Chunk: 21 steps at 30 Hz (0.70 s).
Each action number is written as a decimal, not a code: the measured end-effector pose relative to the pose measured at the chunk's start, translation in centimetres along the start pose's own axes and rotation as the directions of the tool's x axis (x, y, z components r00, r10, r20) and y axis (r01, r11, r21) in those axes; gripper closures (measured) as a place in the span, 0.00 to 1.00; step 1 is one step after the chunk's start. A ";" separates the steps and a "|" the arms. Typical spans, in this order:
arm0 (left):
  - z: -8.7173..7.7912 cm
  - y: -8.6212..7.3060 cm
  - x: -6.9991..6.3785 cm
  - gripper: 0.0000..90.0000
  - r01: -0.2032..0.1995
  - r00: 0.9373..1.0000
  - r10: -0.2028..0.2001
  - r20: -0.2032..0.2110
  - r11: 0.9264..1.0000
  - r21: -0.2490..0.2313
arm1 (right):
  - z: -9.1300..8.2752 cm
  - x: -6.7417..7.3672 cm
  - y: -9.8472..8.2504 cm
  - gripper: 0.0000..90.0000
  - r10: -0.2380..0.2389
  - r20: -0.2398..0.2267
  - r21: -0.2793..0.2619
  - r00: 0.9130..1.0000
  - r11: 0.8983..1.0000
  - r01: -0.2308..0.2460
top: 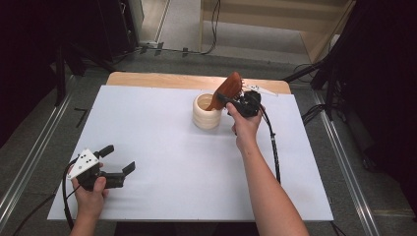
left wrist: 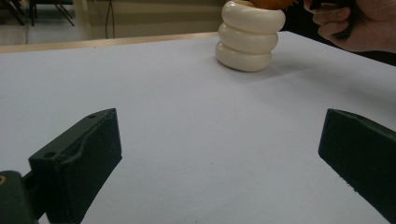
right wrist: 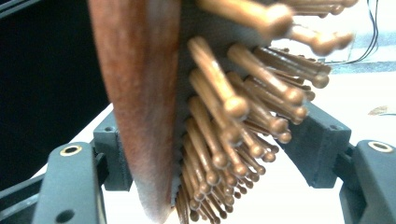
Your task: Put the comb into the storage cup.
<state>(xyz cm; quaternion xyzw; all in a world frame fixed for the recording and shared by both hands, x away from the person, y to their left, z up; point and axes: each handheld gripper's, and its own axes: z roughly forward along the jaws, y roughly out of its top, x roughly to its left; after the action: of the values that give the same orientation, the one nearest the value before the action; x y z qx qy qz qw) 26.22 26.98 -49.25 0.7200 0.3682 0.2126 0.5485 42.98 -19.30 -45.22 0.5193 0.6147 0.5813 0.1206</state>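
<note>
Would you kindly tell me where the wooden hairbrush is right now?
In the high view the hairbrush is toward the far right of the table, clamped in the right hand-held gripper, with its handle end dipping into the cream ribbed holder.

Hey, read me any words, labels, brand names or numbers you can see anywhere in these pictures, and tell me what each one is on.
No readable text in any view.
The wooden hairbrush held in the right claw: no brand mark visible.
The cream ribbed holder: plain, no label.
The grey plate on the left claw carries dark dots, not letters or numbers.
The white table cover: unmarked.
</note>
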 end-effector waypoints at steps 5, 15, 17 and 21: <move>0.0 0.0 0.0 0.00 -0.001 1.000 0.001 0.001 1.000 -0.001 | -0.1 0.3 0.0 0.11 -0.036 -0.005 0.007 0.999 0.999 0.036; 0.0 0.0 0.0 0.00 0.001 1.000 -0.001 0.002 1.000 -0.002 | -0.7 1.0 0.1 0.00 -0.102 -0.013 0.040 0.995 0.994 0.103; 0.0 0.0 0.0 0.00 0.001 1.000 -0.001 0.002 1.000 -0.002 | -0.8 1.0 0.1 0.00 -0.104 -0.010 0.043 0.994 0.994 0.105; 0.0 0.0 0.0 0.00 0.002 1.000 -0.002 0.002 1.000 -0.004 | -1.1 1.2 0.1 0.00 -0.125 0.000 0.053 0.992 0.991 0.125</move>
<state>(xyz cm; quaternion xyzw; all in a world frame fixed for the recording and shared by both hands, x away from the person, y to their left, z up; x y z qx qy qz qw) 26.19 27.02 -49.24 0.7187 0.3678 0.2124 0.5505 41.73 -19.04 -44.24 0.4839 0.6607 0.5554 0.1442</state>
